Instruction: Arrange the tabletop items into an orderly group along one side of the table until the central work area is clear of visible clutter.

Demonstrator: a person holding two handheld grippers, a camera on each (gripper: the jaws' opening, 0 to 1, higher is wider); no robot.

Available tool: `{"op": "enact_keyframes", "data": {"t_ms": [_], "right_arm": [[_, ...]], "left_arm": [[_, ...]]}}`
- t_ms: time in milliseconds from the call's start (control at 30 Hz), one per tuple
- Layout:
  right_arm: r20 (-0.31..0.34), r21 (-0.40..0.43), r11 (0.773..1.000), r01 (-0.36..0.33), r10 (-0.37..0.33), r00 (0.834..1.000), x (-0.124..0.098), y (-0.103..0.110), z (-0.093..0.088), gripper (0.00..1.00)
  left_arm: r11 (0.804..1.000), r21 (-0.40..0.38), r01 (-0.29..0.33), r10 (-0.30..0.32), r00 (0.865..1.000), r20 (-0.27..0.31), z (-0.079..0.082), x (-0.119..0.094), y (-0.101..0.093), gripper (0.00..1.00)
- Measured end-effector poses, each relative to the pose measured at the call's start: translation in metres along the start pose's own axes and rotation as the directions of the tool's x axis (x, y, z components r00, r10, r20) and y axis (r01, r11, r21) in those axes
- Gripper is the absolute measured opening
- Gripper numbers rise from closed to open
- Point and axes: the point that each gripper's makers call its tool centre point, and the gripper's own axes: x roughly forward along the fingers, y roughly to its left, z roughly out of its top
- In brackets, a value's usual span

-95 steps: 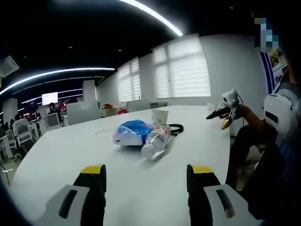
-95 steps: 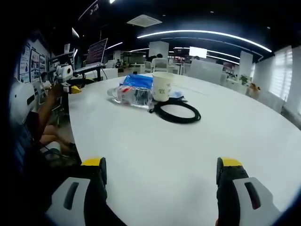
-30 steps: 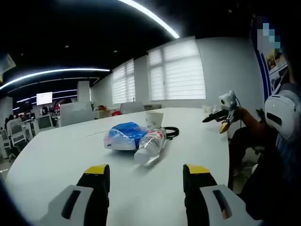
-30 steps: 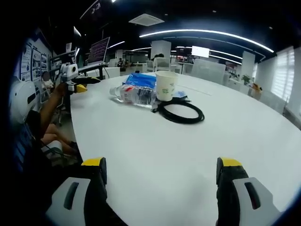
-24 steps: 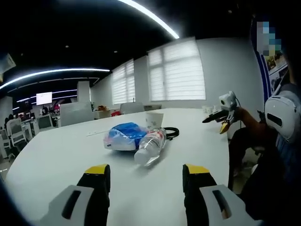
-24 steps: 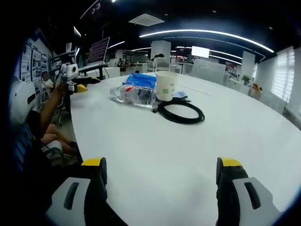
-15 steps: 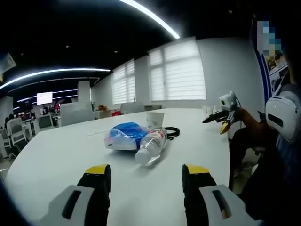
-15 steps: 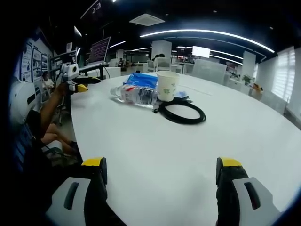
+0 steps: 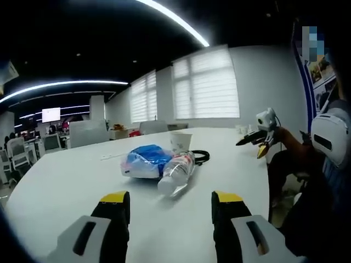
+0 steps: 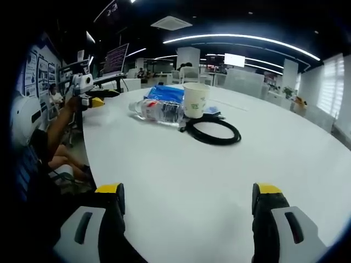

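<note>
Risks first. The water bottle (image 9: pixel 176 174) lies on its side, touching the blue bag (image 9: pixel 143 161); it's round and, I'd judge, will roll toward the table (image 10: pixel 230 181) edge if nudged off-axis or gripped near the cap end. The paper cup (image 10: pixel 195 100) stands upright just beside the bottle and bag, right against the black cable coil (image 10: pixel 213 131). It's light: dragging the cable or sweeping the bag first could tip it. Can't tell if there's liquid in it. The coil is floppy; pinching one strand likely unwinds it across the middle of the table and makes more clutter. The bag looks soft and crinkly, so a shallow pinch may slip.

All four items sit in one loose cluster toward the middle of the table, nearer the edge where the person sits than the far edge. Nothing has been grouped along a side yet.

Pose: left tongs (image 9: pixel 169 205) spread wide, empty, low over the table, aimed at the bottle and bag, well short of them. Right tongs (image 10: pixel 186 197) also spread wide, empty, low over the near edge, pointing at the cable and cup, well apart from them. In the left gripper view the right tongs sit in the person's hand (image 9: pixel 278 136) off the table edge.
</note>
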Motion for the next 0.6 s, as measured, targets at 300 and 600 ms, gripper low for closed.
{"op": "enact_keyframes", "data": {"t_ms": [300, 600], "right_arm": [[0.005, 0.001, 1.000, 0.007, -0.007, 1.000, -0.0020, -0.0017, 0.0011, 0.92], [0.005, 0.002, 1.000, 0.014, -0.014, 1.000, -0.0045, -0.0019, -0.0006, 0.89]], "left_arm": [[1.000, -0.002, 0.007, -0.007, 1.000, 0.001, 0.0008, 0.0035, -0.0005, 0.59], [1.000, -0.003, 0.016, -0.016, 1.000, -0.002, 0.0011, 0.0098, -0.0016, 0.59]]}}
